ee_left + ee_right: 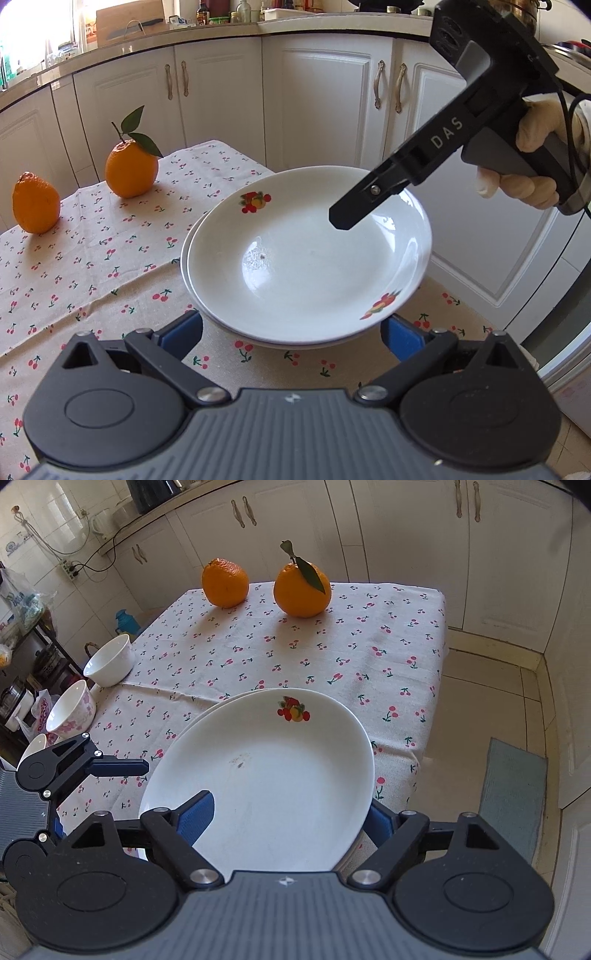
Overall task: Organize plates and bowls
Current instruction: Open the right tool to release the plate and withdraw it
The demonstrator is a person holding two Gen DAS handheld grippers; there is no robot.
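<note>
Two white plates with fruit prints are stacked on the cherry-print tablecloth; the top plate (306,258) (266,782) sits a little off-centre on the lower plate (184,258) (221,705). My left gripper (291,319) is open, its blue pads wide apart on either side of the stack's near rim. My right gripper (291,801) is open across the top plate's rim, one pad over the inside and the other outside the rim. In the left wrist view, one of its fingers (354,210) hovers over the plate. Three bowls stand at the table's left edge: a white bowl (110,661), a pink-flowered bowl (72,710) and a third bowl (35,742).
Two oranges (225,581) (303,589) stand at the far side of the table. The stack lies close to the table's right edge (439,672), with tiled floor and a grey mat (513,794) beyond. White cabinets (325,103) surround the table. A gloved hand (532,177) holds the right gripper.
</note>
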